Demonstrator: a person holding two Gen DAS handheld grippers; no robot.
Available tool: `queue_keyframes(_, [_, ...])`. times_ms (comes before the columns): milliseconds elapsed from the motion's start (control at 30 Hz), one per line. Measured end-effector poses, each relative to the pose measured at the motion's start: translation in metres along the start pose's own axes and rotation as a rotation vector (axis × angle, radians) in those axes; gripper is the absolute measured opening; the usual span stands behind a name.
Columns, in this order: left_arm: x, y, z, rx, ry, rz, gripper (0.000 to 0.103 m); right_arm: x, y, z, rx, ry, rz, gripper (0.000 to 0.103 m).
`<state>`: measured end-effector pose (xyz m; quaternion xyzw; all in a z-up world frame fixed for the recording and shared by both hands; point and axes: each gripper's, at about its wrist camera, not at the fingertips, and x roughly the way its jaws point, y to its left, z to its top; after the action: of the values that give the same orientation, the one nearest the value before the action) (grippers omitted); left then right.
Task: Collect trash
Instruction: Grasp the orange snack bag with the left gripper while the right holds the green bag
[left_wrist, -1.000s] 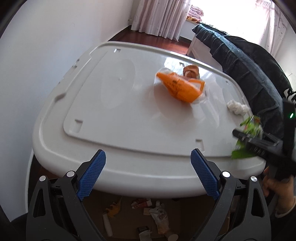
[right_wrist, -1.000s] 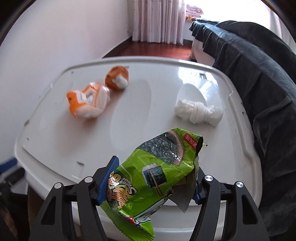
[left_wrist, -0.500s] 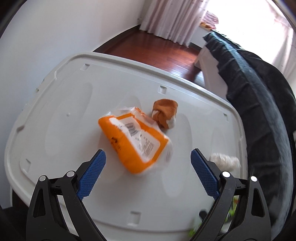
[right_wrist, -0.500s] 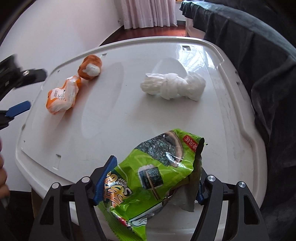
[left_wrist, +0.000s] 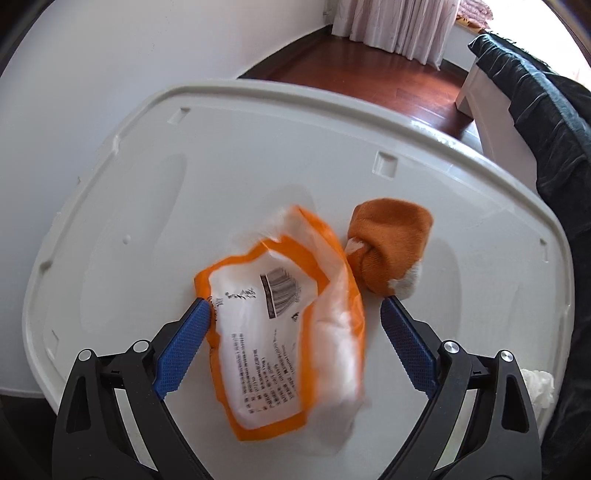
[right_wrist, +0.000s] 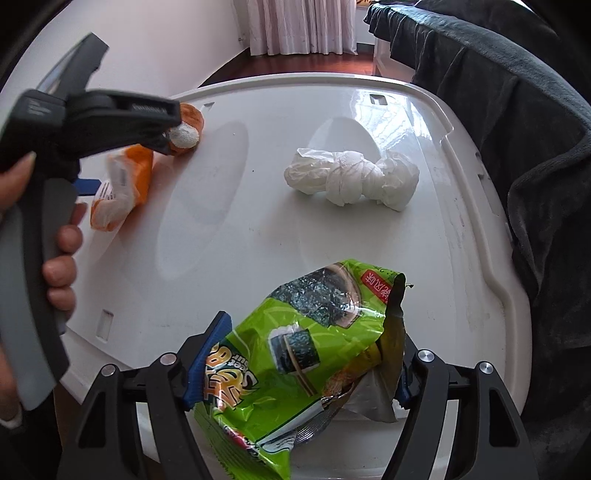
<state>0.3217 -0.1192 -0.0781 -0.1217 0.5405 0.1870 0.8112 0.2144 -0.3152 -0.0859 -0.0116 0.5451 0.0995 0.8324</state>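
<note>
One green wrapper gripped by right gripper; left gripper, jaws wide, straddles orange packet; orange ball and tissue remain.

Left gripper: black angular frame arms, blue pads with a fine dotted grip texture, round silver screws at the joints.
Right gripper: same build, black arms, blue pads, silver screw heads on each side.
Left gripper body, from the right wrist view: dark grey housing, lighter grey curved handle, small raised lettering too blurred to read.
Left hand: bare skin, short nails.
</note>
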Motion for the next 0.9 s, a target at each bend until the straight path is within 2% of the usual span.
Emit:
queue_keyframes(100, [0.014, 0.012, -0.01, -0.013, 0.025, -0.003, 0.091, 0.0, -0.001, 0.001, 0.007, 0.002, 0.002, 0.072])
queue_keyframes(133, [0.013, 0.019, -0.013, -0.035, -0.001, -0.045, 0.088, 0.0, -0.002, 0.002, 0.012, 0.004, 0.004, 0.072])
queue_keyframes(167, [0.011, 0.021, -0.015, -0.015, -0.029, -0.026, 0.087, 0.0, -0.002, 0.002, 0.016, 0.004, 0.004, 0.072])
queue_keyframes(200, [0.011, 0.022, -0.015, 0.003, -0.039, -0.038, 0.085, 0.0, -0.003, 0.003, 0.018, 0.004, 0.004, 0.072])
queue_keyframes(233, [0.01, 0.022, -0.015, 0.026, -0.048, -0.054, 0.078, 0.001, -0.003, 0.003, 0.018, 0.005, 0.002, 0.072])
queue_keyframes(267, [0.008, 0.023, -0.015, 0.045, -0.057, -0.085, 0.064, 0.001, -0.003, 0.003, 0.017, 0.004, 0.0, 0.072])
queue_keyframes(300, [0.006, 0.022, -0.015, 0.061, -0.06, -0.109, 0.055, 0.001, -0.002, 0.003, 0.015, 0.003, -0.003, 0.072])
queue_keyframes(333, [0.004, 0.022, -0.014, 0.078, -0.062, -0.125, 0.043, 0.001, -0.001, 0.003, 0.012, 0.003, -0.006, 0.072])
queue_keyframes(367, [0.002, 0.021, -0.013, 0.101, -0.068, -0.124, 0.036, 0.001, -0.001, 0.003, 0.01, 0.001, -0.009, 0.072])
queue_keyframes(533, [0.0, 0.024, -0.019, 0.179, -0.117, -0.107, 0.026, 0.0, 0.001, 0.001, 0.014, -0.01, -0.019, 0.072])
queue_keyframes(900, [-0.023, 0.069, -0.04, 0.227, -0.199, -0.11, 0.021, 0.0, 0.011, 0.003, 0.027, -0.023, -0.034, 0.07])
